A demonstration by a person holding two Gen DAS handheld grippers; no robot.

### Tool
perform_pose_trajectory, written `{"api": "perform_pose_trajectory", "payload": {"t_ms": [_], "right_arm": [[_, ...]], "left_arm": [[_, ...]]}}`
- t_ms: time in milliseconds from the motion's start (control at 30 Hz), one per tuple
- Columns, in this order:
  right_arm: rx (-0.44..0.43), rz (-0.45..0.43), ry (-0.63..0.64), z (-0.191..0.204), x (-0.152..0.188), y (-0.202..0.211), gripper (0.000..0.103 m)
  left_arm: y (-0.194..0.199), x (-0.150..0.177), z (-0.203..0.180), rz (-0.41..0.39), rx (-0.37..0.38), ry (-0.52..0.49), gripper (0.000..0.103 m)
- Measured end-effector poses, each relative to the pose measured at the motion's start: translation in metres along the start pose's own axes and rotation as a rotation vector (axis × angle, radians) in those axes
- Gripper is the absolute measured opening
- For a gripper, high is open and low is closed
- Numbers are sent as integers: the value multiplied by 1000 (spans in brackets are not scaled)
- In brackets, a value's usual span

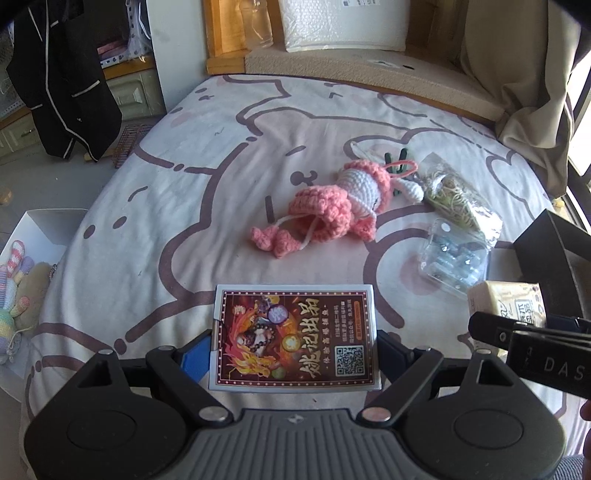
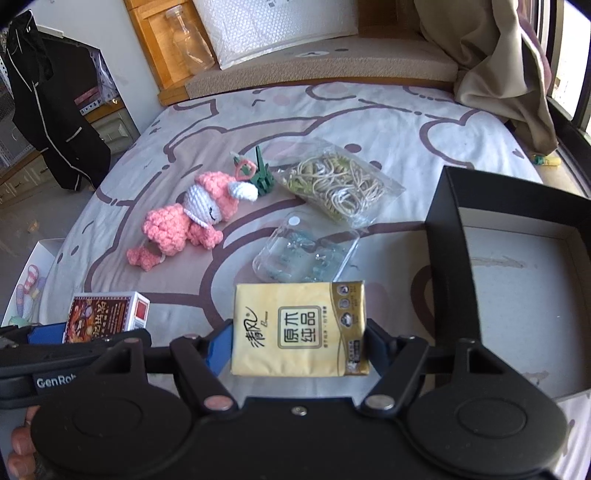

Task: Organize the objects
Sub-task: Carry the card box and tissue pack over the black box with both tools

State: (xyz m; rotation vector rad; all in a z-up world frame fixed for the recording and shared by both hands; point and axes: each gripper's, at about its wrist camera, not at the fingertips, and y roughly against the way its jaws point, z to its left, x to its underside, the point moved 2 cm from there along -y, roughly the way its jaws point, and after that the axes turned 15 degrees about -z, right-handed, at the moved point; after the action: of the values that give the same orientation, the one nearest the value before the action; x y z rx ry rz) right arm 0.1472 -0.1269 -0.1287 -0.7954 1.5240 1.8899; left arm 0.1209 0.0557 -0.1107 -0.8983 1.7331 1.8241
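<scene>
Card box [image 1: 295,338], flat and rectangular, glossy dark-red print with gold characters and a QR code, white-edged, pinched by its long sides in the left hand-held gripper [image 1: 295,347], lifted just above the bed sheet [image 1: 177,206]. Tissue pack [image 2: 300,328], soft yellow film with a gold end strip, slightly pillowed, pinched the same way in the right hand-held gripper [image 2: 300,343], just right of the card box and also off the sheet. Black open box [image 2: 517,280], stiff-walled, pale scuffed floor inside, right of the tissue pack. Clear plastic case [image 2: 306,251], rounded corners, small bluish pieces inside, lying just beyond the tissue pack. Crocheted doll [image 1: 332,206], knobbly pink yarn with a white head and a pink loop, lying on its side beyond the card box, left of the clear case. Clear bag [image 2: 340,184] of tangled tan rubber bands, crinkled, beyond the clear case, beside the doll's head. Small green pronged piece [image 2: 263,177] touching the doll's head end. Sheet pale pink, lightly creased, drawn with brown cartoon outlines. White box [image 1: 40,236] with pastel knitted toys beside the bed, left of the card box. Farther off, tan ledge [image 1: 354,70], white padded mailer [image 1: 340,22], glass bottle [image 2: 190,40], wooden shelving, beige curtain [image 2: 495,66] by the window, black white-piped jacket [image 1: 62,74] hanging at far left.
</scene>
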Motion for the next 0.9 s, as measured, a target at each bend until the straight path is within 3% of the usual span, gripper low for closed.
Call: {"api": "perform_pose_trajectory", "payload": {"t_ms": [900], "right_arm": [[54,-151,52,-17,-28,102,73]], "left_arm": [[91,-31,-15,-139,30,-38,88]]}}
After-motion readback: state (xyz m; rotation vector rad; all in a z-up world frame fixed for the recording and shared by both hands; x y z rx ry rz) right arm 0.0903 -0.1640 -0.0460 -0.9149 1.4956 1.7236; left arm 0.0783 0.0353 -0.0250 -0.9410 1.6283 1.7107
